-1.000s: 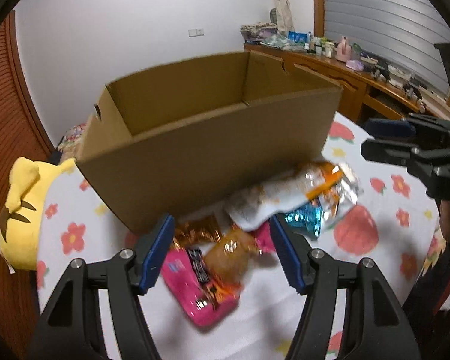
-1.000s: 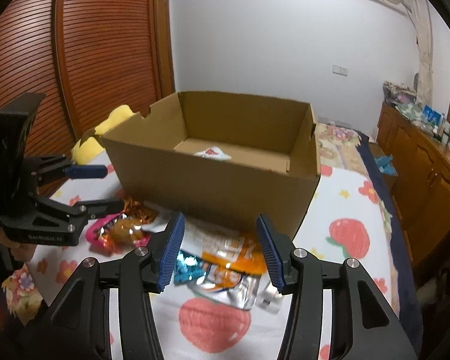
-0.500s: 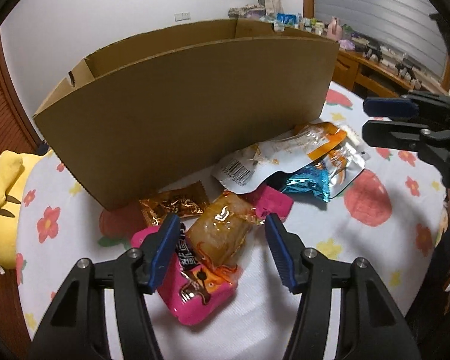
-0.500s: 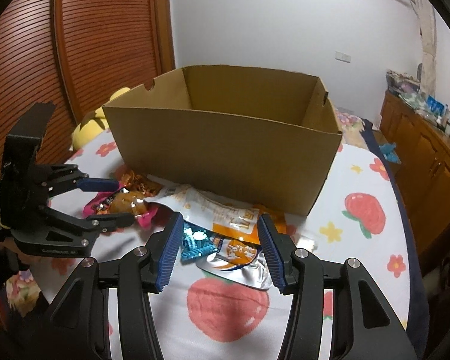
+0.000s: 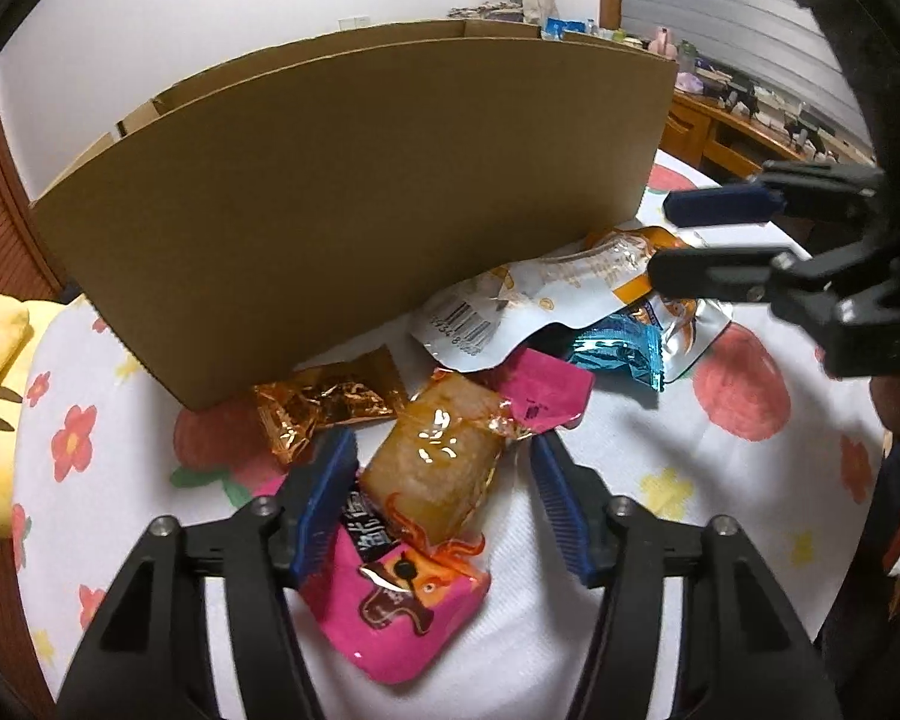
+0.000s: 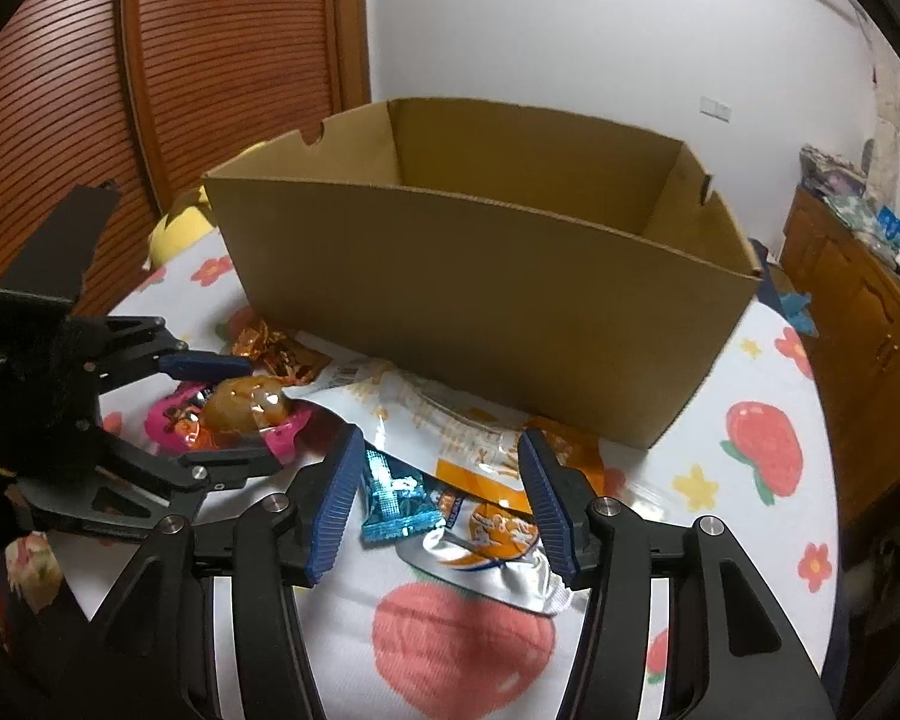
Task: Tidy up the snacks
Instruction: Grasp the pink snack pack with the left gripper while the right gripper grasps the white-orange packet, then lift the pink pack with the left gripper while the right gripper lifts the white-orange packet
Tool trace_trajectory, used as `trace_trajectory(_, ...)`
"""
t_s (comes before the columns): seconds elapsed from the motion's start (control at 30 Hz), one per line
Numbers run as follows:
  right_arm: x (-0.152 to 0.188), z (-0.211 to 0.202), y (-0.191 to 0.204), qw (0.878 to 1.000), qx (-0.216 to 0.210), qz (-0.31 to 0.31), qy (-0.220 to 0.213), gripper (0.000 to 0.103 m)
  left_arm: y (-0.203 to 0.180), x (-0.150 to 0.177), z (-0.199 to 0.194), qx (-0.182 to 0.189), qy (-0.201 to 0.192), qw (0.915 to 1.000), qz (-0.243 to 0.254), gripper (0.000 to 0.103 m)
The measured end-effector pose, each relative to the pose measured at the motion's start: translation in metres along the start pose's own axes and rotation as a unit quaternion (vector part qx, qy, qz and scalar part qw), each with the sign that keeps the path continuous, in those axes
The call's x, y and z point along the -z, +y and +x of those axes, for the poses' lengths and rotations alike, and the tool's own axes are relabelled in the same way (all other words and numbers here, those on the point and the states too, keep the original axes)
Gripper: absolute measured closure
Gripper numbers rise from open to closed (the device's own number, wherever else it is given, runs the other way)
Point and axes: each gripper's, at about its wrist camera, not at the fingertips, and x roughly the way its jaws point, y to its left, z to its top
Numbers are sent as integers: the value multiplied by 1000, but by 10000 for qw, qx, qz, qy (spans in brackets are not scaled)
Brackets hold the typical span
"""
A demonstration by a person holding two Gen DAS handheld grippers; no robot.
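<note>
Pink snack packet nearer; left gripper narrowed, unclamped; right gripper lower, agape

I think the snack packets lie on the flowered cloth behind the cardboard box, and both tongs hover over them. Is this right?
Not quite. The snack packets lie in front of the cardboard box, on the side nearer the tongs, not behind it; the right wrist view shows this. The left tongs and right tongs do hover over them.

Left tongs tilt downward, jaws apart and just been closing, pads not pressing anything. Right tongs sit at their 2 o'clock, also angled down, jaws parted, nothing gripped.
</note>
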Motion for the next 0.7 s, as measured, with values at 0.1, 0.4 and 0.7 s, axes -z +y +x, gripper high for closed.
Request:
trace_trajectory(0.1, -1, 10, 2, 9999, -34, -89, 104, 48, 2, 3, -2, -17, -77, 10000, -59, 52)
trace_trajectory(0.4, -2, 30, 8, 9988, -78, -384, 283, 42, 5, 11, -7, 46, -265, 9992, -312, 57)
trace_trajectory(0.7, -7, 42, 21, 9939, 106, -1032, 386, 36, 9, 12, -8, 176, -347, 9981, -475, 56)
